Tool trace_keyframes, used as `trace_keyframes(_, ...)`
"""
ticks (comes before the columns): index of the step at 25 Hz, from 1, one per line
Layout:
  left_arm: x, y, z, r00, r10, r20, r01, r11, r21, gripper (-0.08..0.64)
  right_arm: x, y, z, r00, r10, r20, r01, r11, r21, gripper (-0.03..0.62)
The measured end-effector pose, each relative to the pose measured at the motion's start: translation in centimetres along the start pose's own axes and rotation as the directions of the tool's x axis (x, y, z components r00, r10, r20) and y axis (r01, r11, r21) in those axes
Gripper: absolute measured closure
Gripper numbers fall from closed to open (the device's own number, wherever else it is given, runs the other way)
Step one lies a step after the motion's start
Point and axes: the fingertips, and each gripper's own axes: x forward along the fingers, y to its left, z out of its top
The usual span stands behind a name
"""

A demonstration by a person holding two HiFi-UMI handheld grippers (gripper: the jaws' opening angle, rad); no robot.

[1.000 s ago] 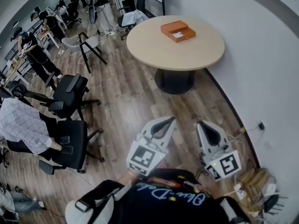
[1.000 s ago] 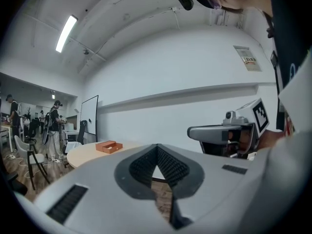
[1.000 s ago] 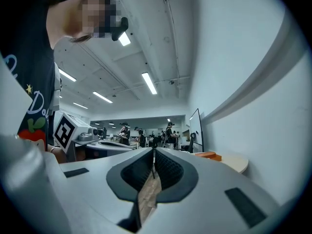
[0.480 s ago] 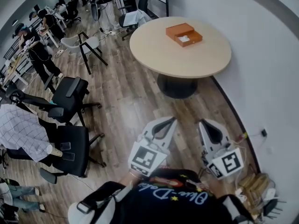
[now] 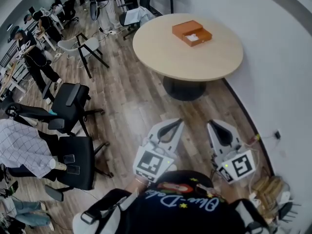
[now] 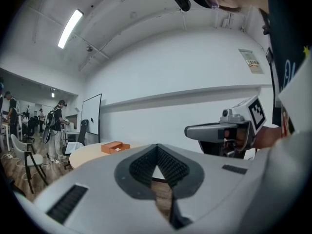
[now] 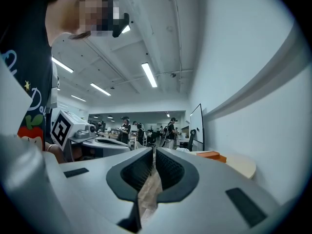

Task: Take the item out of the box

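Left gripper (image 5: 168, 129) and right gripper (image 5: 222, 131) sit side by side, close to the person's chest, pointing toward the round table (image 5: 168, 55), jaws closed and empty; the open orange box (image 5: 191, 32) holding a white item (image 5: 195, 36) lies near the table's far edge, well apart.

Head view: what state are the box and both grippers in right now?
Orange cardboard box: open, white item lying inside.
Left gripper: shut, nothing between its jaws.
Right gripper: shut, nothing between its jaws.
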Motion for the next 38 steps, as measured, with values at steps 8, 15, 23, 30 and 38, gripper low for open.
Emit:
trace_keyframes(8, 2.1, 0.1, -1.6, 0.999, -0.035, -0.028, 0.034, 0.999, -0.039, 0.575, 0.1, -1.9, -1.2, 0.999, -0.045, -0.012, 0.045, 0.997, 0.058, 0.594)
trace_keyframes(15, 6.1, 0.4, -1.3, 0.998, -0.037, -0.043, 0.036, 0.999, -0.018, 0.575, 1.1, -5.8, -2.0, 0.999, -0.045, 0.002, 0.044, 0.995, 0.091, 0.594)
trace_keyframes(23, 12.8, 2.5, -0.6, 0.998, 0.018, -0.066, -0.019, 1.000, -0.012, 0.575, 4.1, -12.8, -2.6, 1.000, 0.008, 0.014, -0.009, 0.995, 0.101, 0.594)
trace_keyframes(30, 17.9, 3.7, 0.9, 0.996, 0.064, -0.057, -0.064, 0.998, 0.010, 0.575, 5.8, -18.1, -2.1, 0.999, 0.039, 0.025, -0.041, 0.995, 0.086, 0.594)
trace_keyframes(38, 22.9, 3.9, 1.3, 0.989, 0.120, -0.090, -0.118, 0.992, 0.037, 0.575, 7.0, -23.5, -2.2, 0.994, 0.094, 0.047, -0.098, 0.990, 0.103, 0.592)
